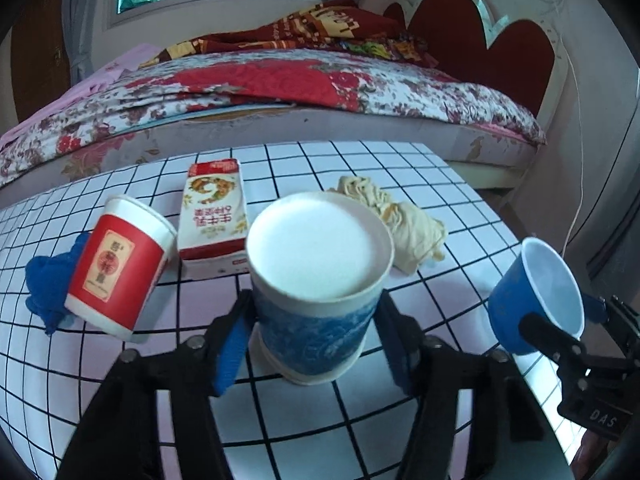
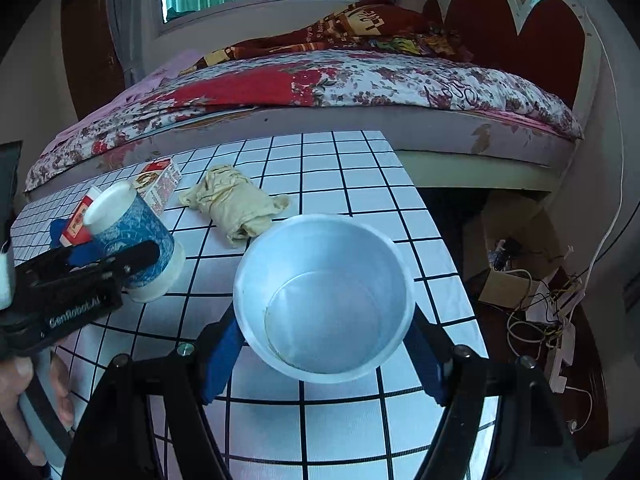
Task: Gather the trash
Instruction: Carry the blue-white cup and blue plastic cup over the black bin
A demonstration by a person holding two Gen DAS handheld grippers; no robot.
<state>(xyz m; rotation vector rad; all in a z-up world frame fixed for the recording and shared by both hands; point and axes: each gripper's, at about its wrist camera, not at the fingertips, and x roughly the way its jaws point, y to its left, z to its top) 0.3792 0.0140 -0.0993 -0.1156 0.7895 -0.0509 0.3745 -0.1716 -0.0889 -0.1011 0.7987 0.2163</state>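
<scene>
The left claw is sitting around a blue-patterned paper cup standing on the gridded counter; its blue pads are lying at the cup's sides at nine and three o'clock, though whether they are pressing it cannot be told from either view; the cup is leaning slightly. The right claw is clamping a plain blue cup by its sides, mouth facing the camera, held above the counter's right part. From the patterned cup, a red paper cup is tilting at nine o'clock against a crumpled blue cloth; a milk carton is lying flat at eleven o'clock; a bundled beige rag is resting at one o'clock; a bed with a floral quilt is filling twelve o'clock beyond the counter.
</scene>
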